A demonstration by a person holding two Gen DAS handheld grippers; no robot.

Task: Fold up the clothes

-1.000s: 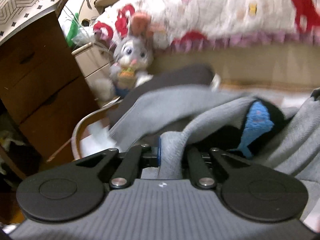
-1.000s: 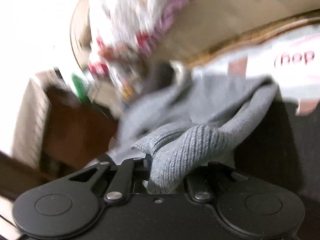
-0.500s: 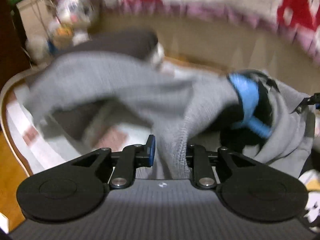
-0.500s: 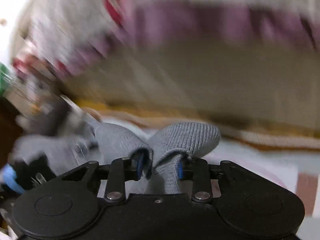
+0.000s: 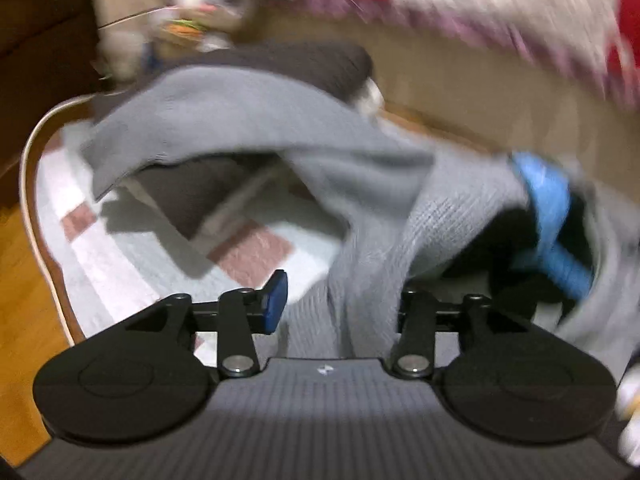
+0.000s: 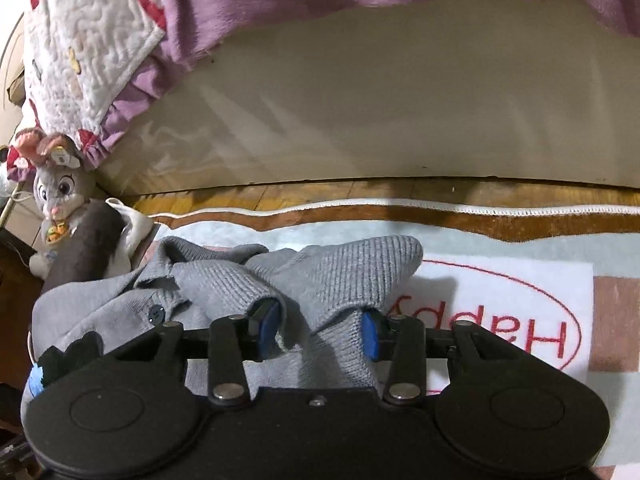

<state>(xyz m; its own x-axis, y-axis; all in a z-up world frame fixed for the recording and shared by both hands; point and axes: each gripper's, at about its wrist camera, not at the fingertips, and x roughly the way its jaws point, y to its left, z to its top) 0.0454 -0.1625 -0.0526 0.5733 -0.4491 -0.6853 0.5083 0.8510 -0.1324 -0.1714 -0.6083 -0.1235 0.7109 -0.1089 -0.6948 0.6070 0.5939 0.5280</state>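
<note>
Both tools letting go of a grey ribbed-knit cardigan over a pale patterned rug on the floor.

Left tool (image 5: 336, 306) has its jaws opening, its blue pad clear of the grey ribbed-knit cardigan (image 5: 372, 248), a bunched fold of which hangs between them; right tool (image 6: 318, 330) is opening too, knit lying loose between its blue pads. The cardigan sits crumpled on the pale patterned rug (image 6: 500, 248) beside the bed's beige base (image 6: 380, 112), a grey plush rabbit (image 6: 60, 192) off to one side. This looks like the release after laying a fold down. Next, each tool must back clear without dragging the knit, then find a fresh edge.
</note>
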